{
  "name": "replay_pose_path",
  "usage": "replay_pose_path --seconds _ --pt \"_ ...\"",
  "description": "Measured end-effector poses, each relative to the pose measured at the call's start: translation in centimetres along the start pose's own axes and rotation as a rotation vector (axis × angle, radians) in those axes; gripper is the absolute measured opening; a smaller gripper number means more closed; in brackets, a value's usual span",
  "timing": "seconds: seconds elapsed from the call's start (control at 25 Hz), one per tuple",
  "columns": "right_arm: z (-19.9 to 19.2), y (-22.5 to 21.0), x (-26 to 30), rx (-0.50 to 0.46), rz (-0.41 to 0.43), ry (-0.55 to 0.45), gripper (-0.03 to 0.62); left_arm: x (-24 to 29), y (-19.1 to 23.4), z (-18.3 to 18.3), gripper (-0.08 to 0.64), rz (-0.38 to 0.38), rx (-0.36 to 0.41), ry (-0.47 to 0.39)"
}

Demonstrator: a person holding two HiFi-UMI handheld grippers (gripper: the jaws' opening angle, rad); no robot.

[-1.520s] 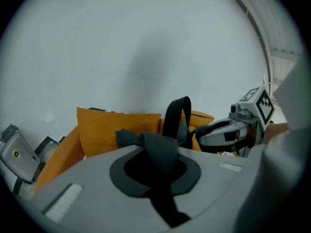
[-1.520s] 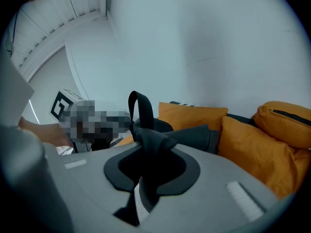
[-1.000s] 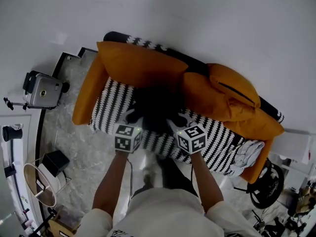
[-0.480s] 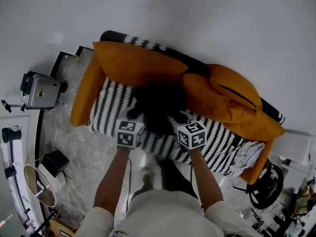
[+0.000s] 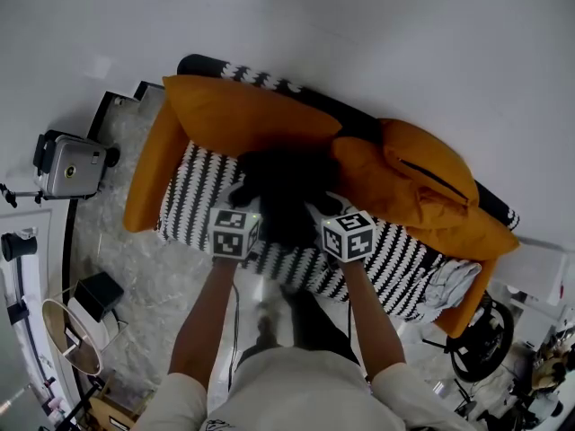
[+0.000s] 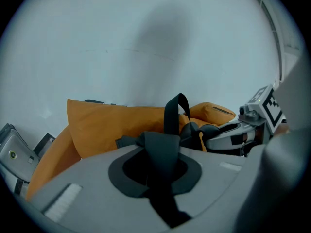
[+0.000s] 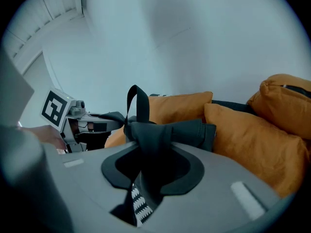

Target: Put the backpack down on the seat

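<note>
My left gripper (image 6: 156, 165) is pinched nearly together on a black strap of the backpack (image 5: 283, 191). The strap runs up out of the jaws, and the bag hangs just ahead of them and to their right. Beyond it stands the orange back cushion (image 5: 243, 119), and below it lies the striped seat (image 5: 193, 196).

The bag's dark bulk sits between my two grippers, low over the seat. I judge it is on the cover or all but on it, though no view shows the underside.

My right gripper (image 7: 150, 171) has just been opening. Black fabric from the bag lies between its jaws, but a slit of striped cover shows beside it, so I read that grip as loosened, not clamped.

The loose orange cushions (image 5: 395, 182) are piled just to the right of this gripper. To do this well I should keep the left pinch until the bag's weight is plainly on the seat. The bag may tip toward the side already let go. I should then ease the left jaws apart and draw both grippers straight back toward me, so no strap snags and drags the bag off the front edge.
</note>
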State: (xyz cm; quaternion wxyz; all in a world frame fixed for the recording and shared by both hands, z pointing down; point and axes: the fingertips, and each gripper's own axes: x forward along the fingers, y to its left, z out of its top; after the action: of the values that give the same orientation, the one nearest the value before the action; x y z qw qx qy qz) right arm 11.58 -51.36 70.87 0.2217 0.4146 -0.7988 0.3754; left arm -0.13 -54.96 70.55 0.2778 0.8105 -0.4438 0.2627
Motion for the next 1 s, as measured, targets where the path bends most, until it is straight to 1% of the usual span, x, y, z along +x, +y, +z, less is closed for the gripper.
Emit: replay_pose_path --seconds 0.4,0.76,1.0 --pt "0.8 -1.8 2.2 0.021 0.002 0.018 0.112 2.4 1.5 0.7 0.041 0.015 -0.021 -0.003" --pt "1.7 -2.8 3.9 0.024 0.013 0.025 0.12 4.5 2.9 1.2 0.041 0.032 -0.061 -0.007" --pt "1.2 -2.5 4.0 0.025 0.022 0.036 0.121 4.2 3.0 0.6 0.049 0.027 -0.074 0.009"
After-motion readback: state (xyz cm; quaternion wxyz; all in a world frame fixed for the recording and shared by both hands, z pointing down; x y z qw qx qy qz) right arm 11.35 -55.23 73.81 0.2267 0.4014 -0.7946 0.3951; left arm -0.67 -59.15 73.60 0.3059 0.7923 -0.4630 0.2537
